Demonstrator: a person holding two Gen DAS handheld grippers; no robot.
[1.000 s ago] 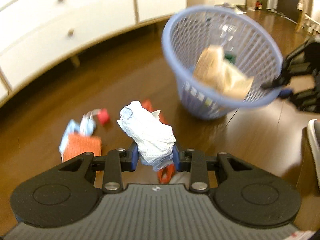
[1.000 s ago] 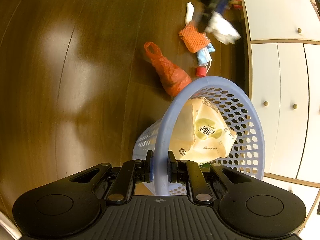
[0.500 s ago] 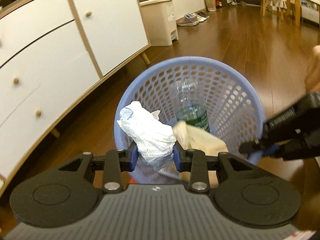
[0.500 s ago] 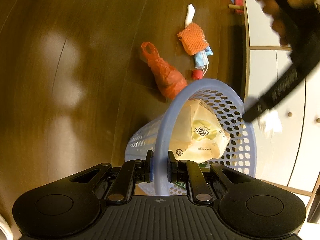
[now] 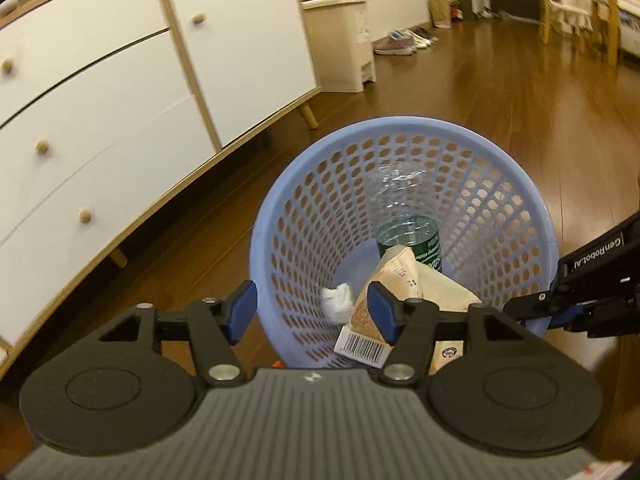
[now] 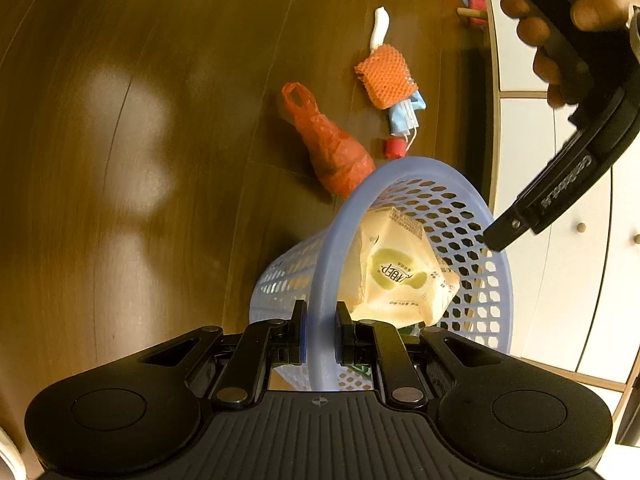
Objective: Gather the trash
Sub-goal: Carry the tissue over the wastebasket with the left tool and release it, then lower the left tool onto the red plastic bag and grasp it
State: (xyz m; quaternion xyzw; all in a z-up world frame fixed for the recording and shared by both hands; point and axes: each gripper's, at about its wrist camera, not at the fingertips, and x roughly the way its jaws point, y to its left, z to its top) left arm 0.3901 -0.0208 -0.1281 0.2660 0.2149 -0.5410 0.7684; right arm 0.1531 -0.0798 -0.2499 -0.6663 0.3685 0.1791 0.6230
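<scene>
The left gripper (image 5: 310, 312) hangs over the blue basket (image 5: 404, 128) with its jaws spread wide and nothing between them — a white crumpled wad (image 5: 337, 299) sits low inside, beside a tan packet (image 5: 404, 280) and a clear bottle (image 5: 408, 236). The right gripper (image 6: 319, 332) is clamped on the basket's near rim, tilting it. To do this step well, I judge the right should hold the basket steady while the left lifts clear before reaching out. On the floor beyond the basket's far side lie a red bag (image 6: 332, 148), an orange net (image 6: 386, 78), a blue mask (image 6: 406, 114) and a red cap (image 6: 395, 148), close together.
</scene>
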